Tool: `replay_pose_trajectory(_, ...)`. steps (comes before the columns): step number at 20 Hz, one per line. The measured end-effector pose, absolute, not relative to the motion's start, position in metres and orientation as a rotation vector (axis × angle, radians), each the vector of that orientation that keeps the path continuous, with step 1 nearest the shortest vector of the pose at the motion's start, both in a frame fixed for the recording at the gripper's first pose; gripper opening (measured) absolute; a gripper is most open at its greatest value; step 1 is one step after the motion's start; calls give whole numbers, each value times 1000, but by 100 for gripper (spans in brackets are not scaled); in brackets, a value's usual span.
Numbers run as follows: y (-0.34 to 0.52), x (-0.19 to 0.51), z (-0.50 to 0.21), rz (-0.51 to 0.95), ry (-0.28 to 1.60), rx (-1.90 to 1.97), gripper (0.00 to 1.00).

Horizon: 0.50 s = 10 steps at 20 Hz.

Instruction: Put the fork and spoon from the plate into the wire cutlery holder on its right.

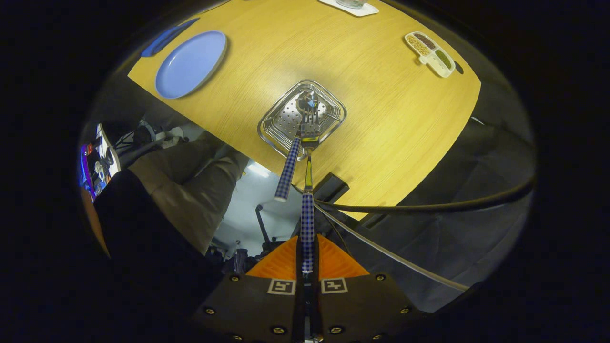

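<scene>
I look straight down on a wooden table (381,119). The square wire cutlery holder (272,137) stands near the table's front edge, beyond my fingers. My gripper (307,245) is shut on the blue-checked handle of the fork (308,224), which points down with its tines inside the holder's rim. The spoon (287,167), with the same checked handle, stands in the holder head down and leans out toward the left finger's side. The blue plate (190,64) lies bare to the left of the holder, further back.
A small divided dish of seasonings (431,52) sits far right on the table, and a white tray (350,6) at the back. A black block (331,186) and cables (429,207) run along the table's front edge. A person's legs (190,186) stand to the left.
</scene>
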<state>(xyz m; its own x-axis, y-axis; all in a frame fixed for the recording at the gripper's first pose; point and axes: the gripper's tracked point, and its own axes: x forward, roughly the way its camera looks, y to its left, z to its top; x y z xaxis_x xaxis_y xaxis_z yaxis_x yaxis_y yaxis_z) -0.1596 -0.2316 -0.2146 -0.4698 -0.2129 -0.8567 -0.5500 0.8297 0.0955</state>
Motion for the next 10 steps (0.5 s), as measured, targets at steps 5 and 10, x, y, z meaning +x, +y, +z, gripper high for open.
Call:
replay_pose_trajectory(5, -215, -151, -219, 432, 2212, -448, 5)
replay_pose_trajectory(10, -205, -138, -229, 426, 2300, -447, 5)
